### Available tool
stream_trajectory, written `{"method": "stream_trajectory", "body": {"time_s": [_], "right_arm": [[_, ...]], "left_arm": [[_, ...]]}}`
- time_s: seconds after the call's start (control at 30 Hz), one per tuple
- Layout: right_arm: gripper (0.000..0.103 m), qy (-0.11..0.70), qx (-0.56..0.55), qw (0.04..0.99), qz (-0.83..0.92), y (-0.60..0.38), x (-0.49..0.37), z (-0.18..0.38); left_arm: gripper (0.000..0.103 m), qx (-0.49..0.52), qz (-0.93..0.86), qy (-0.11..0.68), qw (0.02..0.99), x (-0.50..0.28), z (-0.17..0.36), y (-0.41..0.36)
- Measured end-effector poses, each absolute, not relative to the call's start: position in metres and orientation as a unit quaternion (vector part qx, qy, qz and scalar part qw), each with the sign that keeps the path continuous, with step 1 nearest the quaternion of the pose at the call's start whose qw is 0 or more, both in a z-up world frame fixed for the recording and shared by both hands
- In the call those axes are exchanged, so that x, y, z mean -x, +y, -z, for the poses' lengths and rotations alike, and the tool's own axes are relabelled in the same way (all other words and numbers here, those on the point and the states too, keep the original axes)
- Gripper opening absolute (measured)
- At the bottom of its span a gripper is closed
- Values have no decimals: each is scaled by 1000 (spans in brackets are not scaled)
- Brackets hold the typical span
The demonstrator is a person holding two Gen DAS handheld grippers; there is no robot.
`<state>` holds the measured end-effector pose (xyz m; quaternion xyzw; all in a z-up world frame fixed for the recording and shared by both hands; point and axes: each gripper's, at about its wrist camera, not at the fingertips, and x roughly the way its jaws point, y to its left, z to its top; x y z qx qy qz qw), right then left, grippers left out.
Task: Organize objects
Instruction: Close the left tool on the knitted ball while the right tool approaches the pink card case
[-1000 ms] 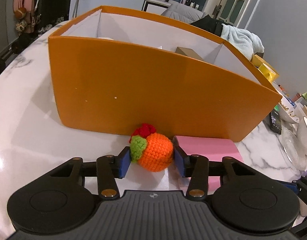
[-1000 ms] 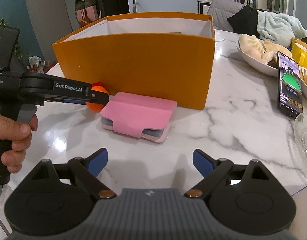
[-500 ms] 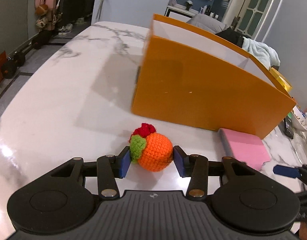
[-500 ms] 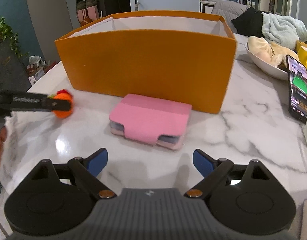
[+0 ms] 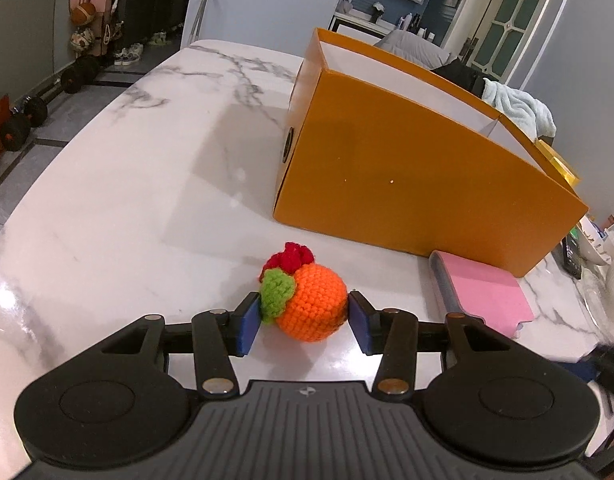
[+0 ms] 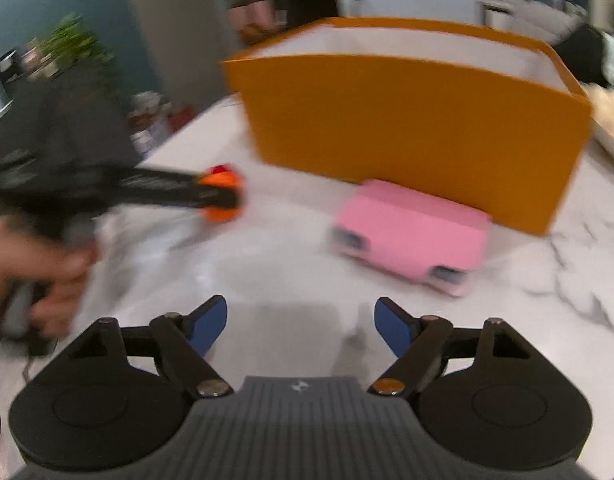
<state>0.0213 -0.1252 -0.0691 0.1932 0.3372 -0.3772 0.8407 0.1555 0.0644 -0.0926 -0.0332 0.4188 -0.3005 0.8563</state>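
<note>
Left gripper (image 5: 305, 318) pinches the crocheted orange (image 5: 313, 306) (held level, jaws forward).

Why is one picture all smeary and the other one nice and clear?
Right wrist view: everything is smeared by motion blur, even the pink case and the orange box. Left wrist view: sharp; the knitted orange toy shows every stitch, light glares white on the marble table, and the fisheye lens bends the table's edge into a curve.
</note>
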Motion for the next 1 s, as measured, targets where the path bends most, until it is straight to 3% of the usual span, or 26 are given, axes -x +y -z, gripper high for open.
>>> {"method": "stream_trajectory", "body": {"time_s": [0.23, 0.53, 0.6, 0.67, 0.8, 1.0], "right_arm": [[93, 325, -202, 806, 452, -172, 7, 71], [92, 332, -206, 826, 406, -184, -2, 79], [85, 329, -223, 852, 341, -173, -4, 75], [83, 328, -237, 865, 298, -165, -4, 72], [92, 332, -200, 854, 347, -163, -5, 63], [94, 349, -183, 842, 368, -175, -23, 64]], "left_arm": [[54, 25, 304, 418, 856, -152, 94, 65], [54, 27, 306, 420, 854, -154, 94, 66], [54, 26, 306, 420, 854, -154, 93, 65], [54, 25, 307, 421, 853, -154, 93, 65], [54, 24, 308, 421, 853, -155, 93, 65], [55, 21, 311, 421, 852, -155, 94, 66]]}}
